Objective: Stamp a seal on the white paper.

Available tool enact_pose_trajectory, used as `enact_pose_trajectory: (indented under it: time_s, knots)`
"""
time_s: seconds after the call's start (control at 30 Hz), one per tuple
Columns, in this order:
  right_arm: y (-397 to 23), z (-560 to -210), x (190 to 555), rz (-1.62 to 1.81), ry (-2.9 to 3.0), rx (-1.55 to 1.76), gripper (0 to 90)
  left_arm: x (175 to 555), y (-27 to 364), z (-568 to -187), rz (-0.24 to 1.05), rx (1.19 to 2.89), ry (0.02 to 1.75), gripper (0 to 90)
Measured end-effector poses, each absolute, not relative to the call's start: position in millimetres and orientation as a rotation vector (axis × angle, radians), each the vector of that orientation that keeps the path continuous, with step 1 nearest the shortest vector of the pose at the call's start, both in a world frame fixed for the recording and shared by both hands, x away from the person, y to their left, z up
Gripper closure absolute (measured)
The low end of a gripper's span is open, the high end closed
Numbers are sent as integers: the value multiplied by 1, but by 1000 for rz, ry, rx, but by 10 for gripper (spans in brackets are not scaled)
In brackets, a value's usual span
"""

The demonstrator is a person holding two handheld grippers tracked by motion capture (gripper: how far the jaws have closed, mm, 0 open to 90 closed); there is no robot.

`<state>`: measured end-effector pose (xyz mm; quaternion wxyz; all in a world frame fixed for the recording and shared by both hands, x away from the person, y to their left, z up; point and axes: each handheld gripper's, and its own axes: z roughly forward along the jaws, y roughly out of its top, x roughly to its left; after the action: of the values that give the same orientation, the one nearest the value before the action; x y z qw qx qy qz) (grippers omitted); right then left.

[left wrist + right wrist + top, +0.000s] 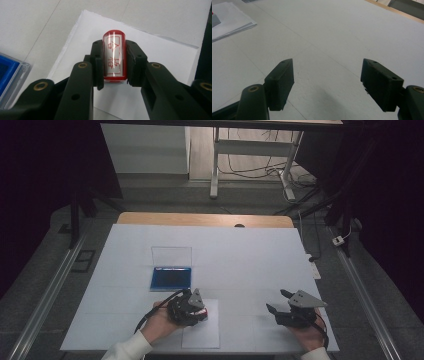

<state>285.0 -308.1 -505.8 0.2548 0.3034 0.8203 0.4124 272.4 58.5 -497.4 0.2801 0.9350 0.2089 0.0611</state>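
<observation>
1. The left gripper (pixel 113 82) is clamping a red stamp (pixel 114 56) between its two black jaws; the left gripper view is showing red characters on the stamp's white label, detail that the high view is reducing to a small red spot at the left gripper (pixel 200 312).
2. The stamp is hanging over a stack of white paper (pixel 155 50), which the high view is showing near the table's front edge (the sheets' layered edge is showing in the right gripper view (pixel 234 22)).
3. The right gripper (pixel 327 82) is standing with its jaws wide apart and nothing between them, over bare white table (pixel 337 32); in the high view the right gripper (pixel 280 302) is sitting well apart from the left one.
4. A blue ink pad (pixel 171 278) with its clear lid raised is lying just beyond the paper, with open table all around it.
5. The white table (pixel 250 255) is ending in a wooden strip at the far side; beyond it a grey floor, desk legs and cables are showing in a dim room.
</observation>
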Motion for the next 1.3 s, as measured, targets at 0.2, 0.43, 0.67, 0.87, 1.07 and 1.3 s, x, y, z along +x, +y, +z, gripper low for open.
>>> enact_pose_trajectory:
  time_s: [0.2, 0.43, 0.67, 0.87, 1.07, 1.3]
  knots:
    - [-308, -506, 285, 1118, 2231, 824, 261, 272, 58, -497, 170, 2511, 558, 710]
    - [-308, -506, 285, 1118, 2228, 827, 261, 272, 58, -497, 170, 2516, 560, 712]
    - [-307, -506, 285, 1117, 2231, 820, 261, 271, 56, -497, 184, 2523, 559, 712]
    - [-306, -506, 285, 1114, 2235, 820, 261, 270, 56, -497, 196, 2524, 559, 712]
    - [-307, -506, 285, 1112, 2230, 824, 261, 269, 55, -497, 209, 2535, 550, 712]
    - [-306, -506, 285, 1116, 2232, 819, 261, 269, 55, -497, 209, 2530, 552, 712]
